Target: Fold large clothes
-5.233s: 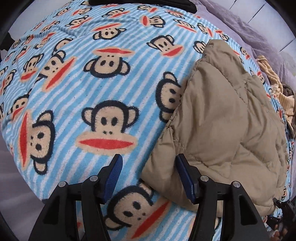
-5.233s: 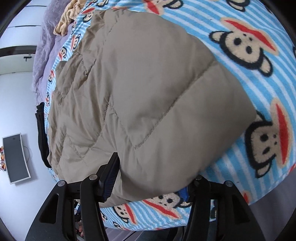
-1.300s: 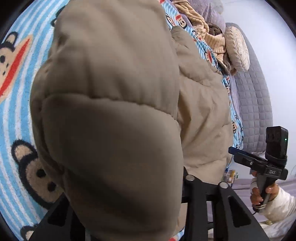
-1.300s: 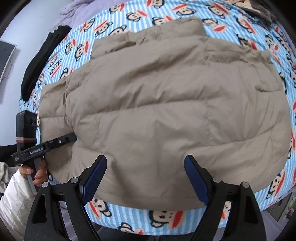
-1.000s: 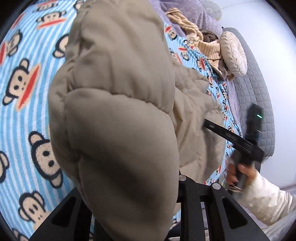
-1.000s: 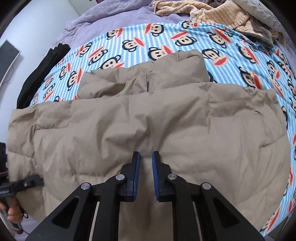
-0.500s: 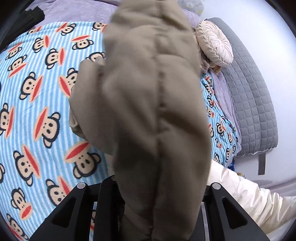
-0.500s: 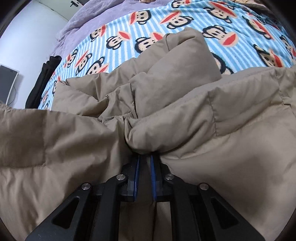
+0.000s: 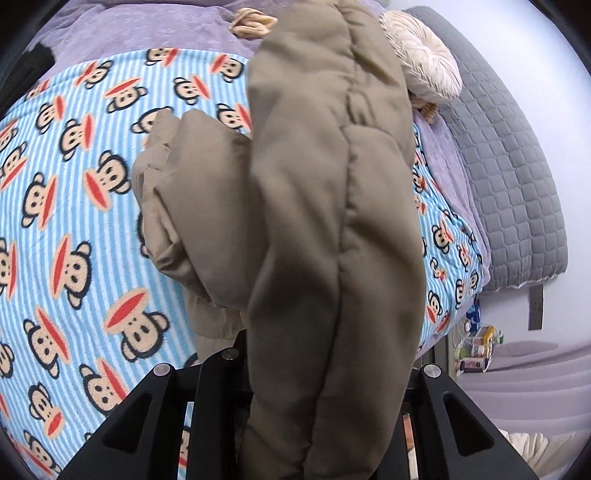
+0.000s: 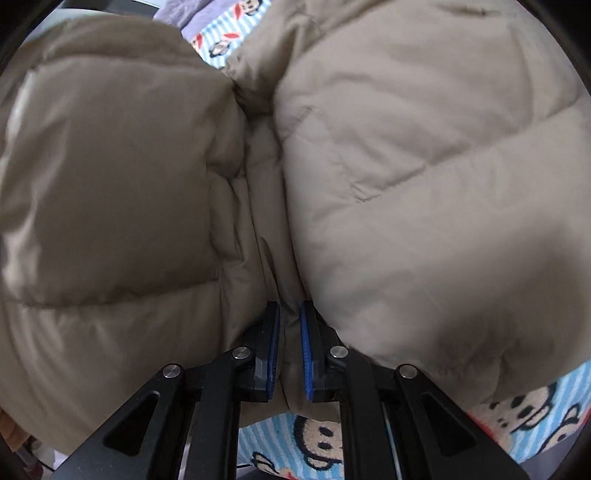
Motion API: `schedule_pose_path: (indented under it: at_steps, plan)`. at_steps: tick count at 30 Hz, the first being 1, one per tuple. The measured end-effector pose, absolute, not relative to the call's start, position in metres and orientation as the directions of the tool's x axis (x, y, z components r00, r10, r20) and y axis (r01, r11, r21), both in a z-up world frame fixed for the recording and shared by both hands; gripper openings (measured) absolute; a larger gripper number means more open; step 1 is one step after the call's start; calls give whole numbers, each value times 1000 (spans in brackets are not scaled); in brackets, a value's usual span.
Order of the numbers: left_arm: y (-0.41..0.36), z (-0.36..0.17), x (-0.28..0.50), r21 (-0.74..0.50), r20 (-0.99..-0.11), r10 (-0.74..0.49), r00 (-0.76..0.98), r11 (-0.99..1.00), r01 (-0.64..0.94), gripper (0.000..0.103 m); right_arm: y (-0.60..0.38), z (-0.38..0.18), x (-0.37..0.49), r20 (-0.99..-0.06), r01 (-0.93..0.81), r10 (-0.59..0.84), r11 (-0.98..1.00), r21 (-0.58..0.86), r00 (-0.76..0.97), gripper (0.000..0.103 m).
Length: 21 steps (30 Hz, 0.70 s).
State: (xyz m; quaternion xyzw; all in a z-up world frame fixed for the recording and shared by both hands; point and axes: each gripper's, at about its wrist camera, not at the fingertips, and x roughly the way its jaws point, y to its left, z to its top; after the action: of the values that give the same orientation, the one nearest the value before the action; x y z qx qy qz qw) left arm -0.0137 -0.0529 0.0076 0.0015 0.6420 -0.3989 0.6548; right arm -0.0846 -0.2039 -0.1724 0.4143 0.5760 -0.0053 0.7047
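A tan quilted puffer jacket hangs lifted above the bed and fills the middle of the left wrist view. My left gripper is shut on its edge; the padding hides the fingertips. Part of the jacket still rests bunched on the monkey-print blanket. In the right wrist view the jacket bulges on both sides of my right gripper, whose blue pads pinch a fold of tan fabric.
A round cream cushion and a grey quilted headboard lie at the bed's far right. A beige knit garment sits on the purple sheet. Small bottles stand beside the bed at right.
Both grippers have raised the jacket higher off the blanket. It now fills the right wrist view, and the sleeve seen half a second ago has left the left wrist view.
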Motion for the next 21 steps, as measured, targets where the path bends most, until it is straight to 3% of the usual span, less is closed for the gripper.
schedule_pose_path:
  at_steps: [6, 9, 14, 15, 16, 18, 19, 20, 21]
  plan:
    - [-101, -1, -20, -483, -861, -474, -184, 647, 590, 27, -219, -186, -88, -766, 515, 551, 575, 636, 330, 11]
    - [-124, -8, -23, -527, -838, -487, -245, 609, 593, 50, -237, -174, -109, -743, 516, 548, 540, 665, 384, 12]
    - [-174, -34, -22, -566, -821, -451, -351, 560, 604, 54, -275, -152, -158, -754, 559, 471, 507, 656, 457, 13]
    - [-183, -41, -24, -582, -810, -450, -375, 542, 607, 58, -280, -148, -166, -761, 568, 454, 507, 648, 464, 13]
    - [-191, -48, -25, -602, -796, -455, -401, 522, 604, 68, -286, -144, -174, -768, 578, 435, 506, 640, 469, 16]
    - [-206, -63, -29, -638, -768, -468, -437, 495, 590, 70, -295, -135, -189, -786, 597, 394, 511, 618, 477, 34]
    - [-212, -69, -32, -642, -764, -467, -445, 489, 591, 70, -297, -129, -198, -791, 602, 376, 513, 611, 483, 60]
    - [-219, -74, -32, -644, -763, -468, -446, 485, 592, 70, -299, -123, -205, -792, 604, 358, 514, 609, 495, 77]
    - [-224, -79, -33, -644, -762, -471, -444, 482, 594, 70, -299, -117, -213, -789, 601, 342, 515, 611, 510, 78]
